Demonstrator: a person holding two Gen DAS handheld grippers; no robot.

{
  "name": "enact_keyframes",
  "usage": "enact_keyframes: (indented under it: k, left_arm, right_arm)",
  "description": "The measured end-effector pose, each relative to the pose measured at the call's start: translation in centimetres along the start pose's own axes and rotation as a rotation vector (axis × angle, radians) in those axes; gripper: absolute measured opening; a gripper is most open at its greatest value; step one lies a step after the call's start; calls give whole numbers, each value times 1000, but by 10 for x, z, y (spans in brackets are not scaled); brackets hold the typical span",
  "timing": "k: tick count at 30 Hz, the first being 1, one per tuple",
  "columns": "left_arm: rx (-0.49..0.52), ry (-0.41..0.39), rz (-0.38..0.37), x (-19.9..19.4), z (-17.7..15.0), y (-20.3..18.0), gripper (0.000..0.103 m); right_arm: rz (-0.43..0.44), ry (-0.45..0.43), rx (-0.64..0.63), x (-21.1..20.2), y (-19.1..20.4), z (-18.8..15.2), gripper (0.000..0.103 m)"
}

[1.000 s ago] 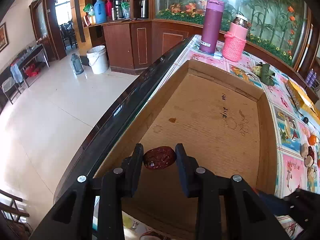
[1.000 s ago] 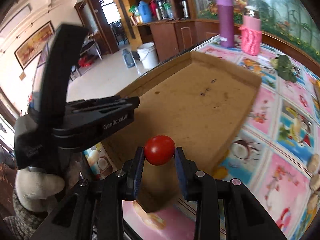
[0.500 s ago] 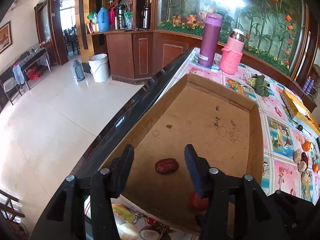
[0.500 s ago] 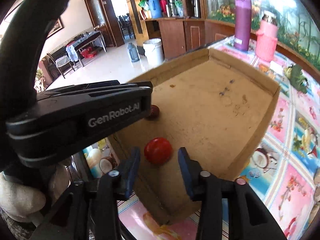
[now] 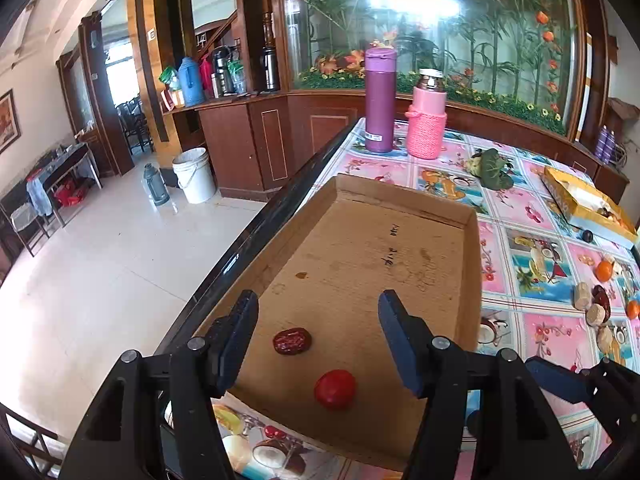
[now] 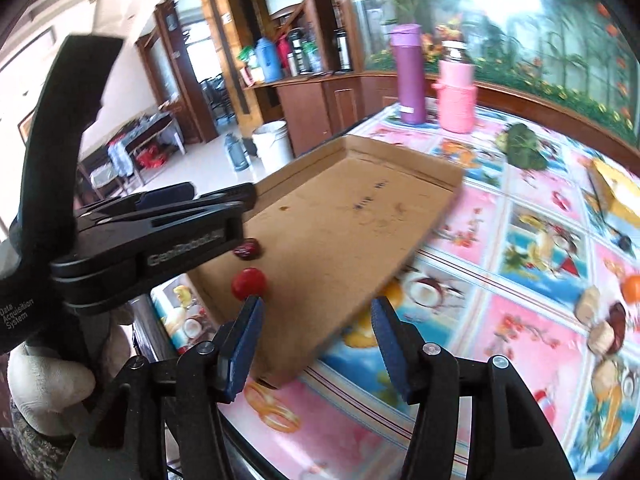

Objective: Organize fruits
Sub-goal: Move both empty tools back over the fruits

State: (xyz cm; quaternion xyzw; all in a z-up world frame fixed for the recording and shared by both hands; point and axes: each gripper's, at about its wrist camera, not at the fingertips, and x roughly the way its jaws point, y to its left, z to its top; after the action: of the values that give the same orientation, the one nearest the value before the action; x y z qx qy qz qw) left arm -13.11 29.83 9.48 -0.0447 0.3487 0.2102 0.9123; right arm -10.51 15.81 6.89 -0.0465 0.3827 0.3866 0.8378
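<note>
A shallow cardboard tray (image 5: 472, 264) lies on the table's left side. A dark red date (image 5: 292, 341) and a red cherry tomato (image 5: 335, 389) lie loose on its near floor. My left gripper (image 5: 318, 338) is open and empty, raised above them. My right gripper (image 6: 316, 338) is open and empty, drawn back over the tray's near right corner. In the right wrist view the tray (image 6: 400, 216), the date (image 6: 247, 249) and the tomato (image 6: 249, 283) show left of the fingers, partly behind the left gripper's body (image 6: 152, 240).
More fruit and nuts (image 5: 600, 300) lie on the flowered tablecloth at the right, with a tangerine (image 6: 633, 289). A purple flask (image 5: 379, 100), a pink bottle (image 5: 427, 116), a green leafy bundle (image 5: 492, 166) and a yellow box (image 5: 588, 204) stand further back. The table edge (image 5: 256, 232) drops to the floor on the left.
My left gripper let go of the date and my right gripper let go of the tomato; both fruits now lie in the tray. Both grippers opened wide and pulled back and up.
</note>
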Motion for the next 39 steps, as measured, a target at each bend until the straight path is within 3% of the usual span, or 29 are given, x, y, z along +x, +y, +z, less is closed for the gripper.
enact_keyframes:
  k: [14,20,25,33,39]
  left_arm:
    - [129,-2,-25,-7,-4,-56,65]
    - [157,28,-88,-5,-7,-77,69]
    - [164,80,-159,5,-11,-96,69]
    - [213,159,-308,19,-22,-145,69]
    - [258,199,-375,28,-27,-178,68]
  right_arm:
    - [-37,-34,177,-34,-65,-26,63]
    - [-80,-44,262,-53,-107,-46,63]
    - [-167,-58,374,-86,-159,-73,62]
    - [-385,-71,530,-144,-248,-111,62]
    - [-442,-83,612,-168,-282,-126,62]
